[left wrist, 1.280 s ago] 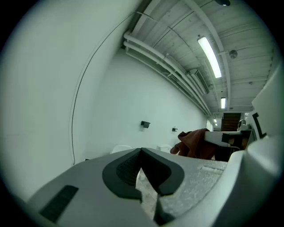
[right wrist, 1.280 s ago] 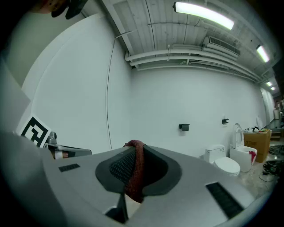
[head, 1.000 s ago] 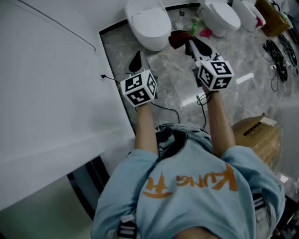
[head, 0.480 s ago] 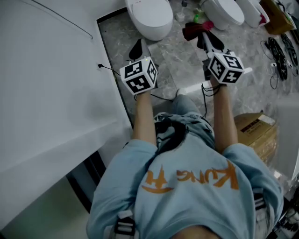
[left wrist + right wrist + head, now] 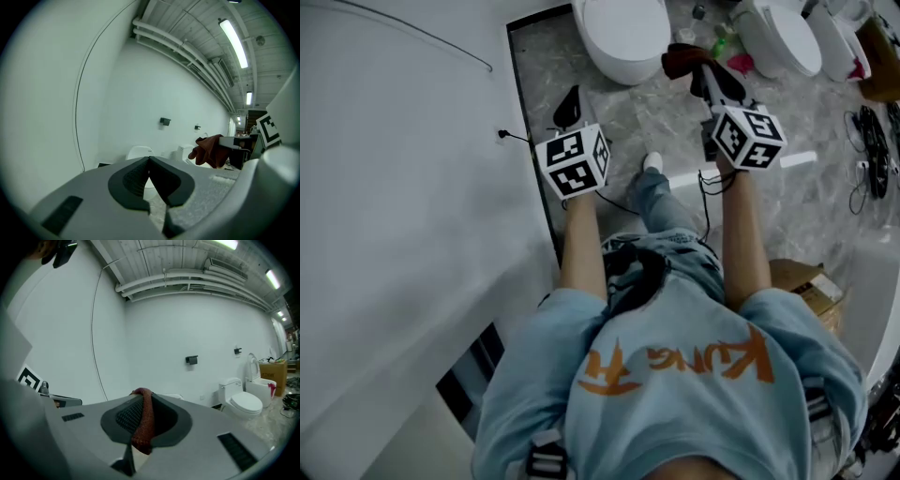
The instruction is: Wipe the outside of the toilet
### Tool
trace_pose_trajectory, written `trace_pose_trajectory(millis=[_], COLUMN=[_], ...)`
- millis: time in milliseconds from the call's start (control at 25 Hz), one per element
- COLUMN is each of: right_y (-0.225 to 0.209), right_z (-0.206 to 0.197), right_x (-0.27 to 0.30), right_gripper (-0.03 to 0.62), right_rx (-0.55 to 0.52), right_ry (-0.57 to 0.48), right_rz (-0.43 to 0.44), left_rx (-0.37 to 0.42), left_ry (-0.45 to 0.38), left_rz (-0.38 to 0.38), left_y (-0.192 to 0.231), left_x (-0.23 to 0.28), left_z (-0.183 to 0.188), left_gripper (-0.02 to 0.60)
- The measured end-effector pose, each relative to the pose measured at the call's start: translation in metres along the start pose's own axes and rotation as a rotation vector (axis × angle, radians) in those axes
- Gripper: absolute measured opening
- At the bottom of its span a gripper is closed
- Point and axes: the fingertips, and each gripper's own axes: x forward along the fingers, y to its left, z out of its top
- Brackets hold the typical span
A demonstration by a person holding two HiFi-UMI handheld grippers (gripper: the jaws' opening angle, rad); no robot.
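Ahead on the marble floor (image 5: 609,122), toilet (image 5: 623,37) is standing beyond both grippers, lid down, long axis running away from the person. Right gripper (image 5: 705,80) is clamping red cloth (image 5: 680,61) just right of the bowl, so probably the nearer tool. Left gripper (image 5: 569,105) is showing jaws together, nothing between. Cardboard box (image 5: 811,281) is sitting by the right elbow, contents hidden.

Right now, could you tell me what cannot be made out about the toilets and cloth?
Nearest toilet: head view's top edge cuts it off; the left gripper covers its base in that gripper's view.
Cloth: in the right gripper, its view shows only a strip between the jaws.
Small items beside the second toilet: too small, head view.
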Motion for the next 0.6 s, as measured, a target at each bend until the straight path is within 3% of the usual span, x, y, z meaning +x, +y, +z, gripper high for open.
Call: trace_pose_trajectory(millis=[120,280,440,600], right_y=[-0.016,-0.091,-0.157,-0.173], right_z=[-0.014,-0.037,-0.032,-0.035], right_x=[0.046,0.097,0.141,0.166], right_gripper=[0.038,0.038,0.038,0.038], right_rx=[-0.025,0.035,0.077,0.107], right_ry=[0.037,0.110,0.134,0.140], right_rz=[0.058,0.009,-0.027,-0.012], left_rx=[0.001,0.090,0.113,0.200], left_ry=[0.047,0.154,0.186,0.175], left_rz=[0.063,0.115,0.106,0.055], left_y=[0.009,0.004,-0.020,-0.049], left_x=[0.037,0.103,0.166,0.197], left_z=[-0.010,-0.021,-0.014,-0.005], left_gripper=[-0.005,-0.005,-0.005,-0.005])
